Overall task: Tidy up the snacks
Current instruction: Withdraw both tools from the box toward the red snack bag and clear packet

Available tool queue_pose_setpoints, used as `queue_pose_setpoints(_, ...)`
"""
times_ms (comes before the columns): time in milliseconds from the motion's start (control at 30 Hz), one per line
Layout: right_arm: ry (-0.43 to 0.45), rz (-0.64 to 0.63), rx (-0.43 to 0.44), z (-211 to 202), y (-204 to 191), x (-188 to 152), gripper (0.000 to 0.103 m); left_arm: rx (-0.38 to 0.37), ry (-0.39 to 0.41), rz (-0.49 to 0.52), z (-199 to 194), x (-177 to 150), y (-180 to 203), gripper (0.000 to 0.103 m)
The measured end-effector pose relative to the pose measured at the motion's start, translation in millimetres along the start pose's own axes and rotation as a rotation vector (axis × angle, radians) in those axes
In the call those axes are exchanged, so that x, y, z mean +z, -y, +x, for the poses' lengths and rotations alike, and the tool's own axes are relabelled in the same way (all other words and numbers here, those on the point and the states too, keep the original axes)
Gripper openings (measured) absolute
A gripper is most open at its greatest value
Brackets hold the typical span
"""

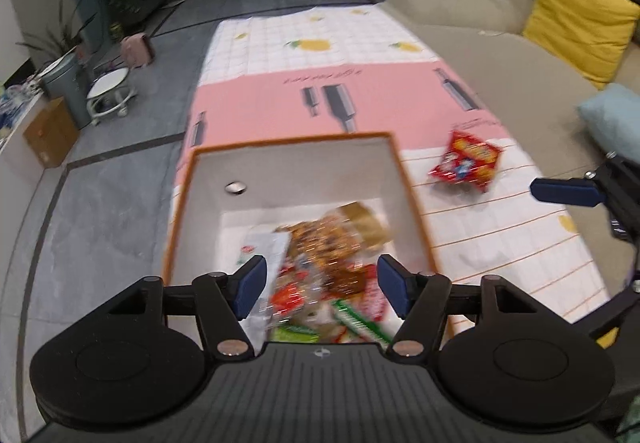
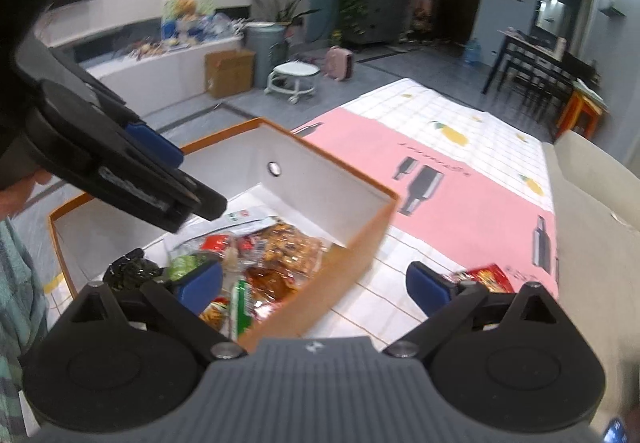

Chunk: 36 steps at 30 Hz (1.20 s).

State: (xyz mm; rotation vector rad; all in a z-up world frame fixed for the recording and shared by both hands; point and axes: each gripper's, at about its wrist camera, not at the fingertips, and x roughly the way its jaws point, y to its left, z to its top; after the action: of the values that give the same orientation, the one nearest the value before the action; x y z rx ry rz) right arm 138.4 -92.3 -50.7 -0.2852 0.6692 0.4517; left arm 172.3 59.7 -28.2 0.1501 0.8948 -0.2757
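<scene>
The left gripper (image 1: pixel 321 285) hung over the orange-edged box (image 1: pixel 408 179) on the worktop (image 1: pixel 500 243), fingers spread apart and empty above the heaped snack packets (image 1: pixel 332 243). The right gripper (image 2: pixel 314 285) straddled the box's near wall, fingers wide apart and empty. One red snack bag (image 1: pixel 466 161) lay on the cloth just right of the box.

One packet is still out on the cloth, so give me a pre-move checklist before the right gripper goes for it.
1. Right gripper open and empty: ok.
2. Left gripper open and empty, above the box: ok.
3. Red snack packet outside the box, lying on the tablecloth beside its right wall: ok as the target.
4. Path to the packet: ok; only bare cloth shows around it.
5. Room in the box: ok; snacks are piled at the near end, the far floor is bare.
6. Packet's exact edges for a grasp: cannot tell; both views are blurred.
</scene>
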Motion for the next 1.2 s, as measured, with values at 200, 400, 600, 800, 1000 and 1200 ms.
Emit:
queue_pose_setpoints(200, -0.008, 0.034, -0.056, -11, 29, -28, 0.096, -0.053, 0.029, 0.066, 0, 6, 38, 0.089)
queue_pose_setpoints(400, -0.039, 0.091, -0.143, -8, 65, -52, 0.096, -0.086, 0.012, 0.095, 16, 19, 72, 0.089)
queue_pose_setpoints(600, -0.063, 0.128, -0.206, 12, 99, -72, 0.095, -0.114, 0.010, 0.137, 39, 36, 101, 0.089)
queue_pose_setpoints(800, -0.082, 0.139, -0.244, 32, 130, -86, 0.085, -0.162, 0.006, 0.192, 72, 52, 126, 0.089)
queue_pose_setpoints(1000, -0.108, 0.171, -0.252, 57, 157, -92, 0.075, -0.170, -0.017, 0.268, 106, 67, 145, 0.089)
queue_pose_setpoints(1200, -0.125, 0.204, -0.237, 83, 177, -96, 0.060, -0.181, -0.051, 0.293, 141, 81, 154, 0.089)
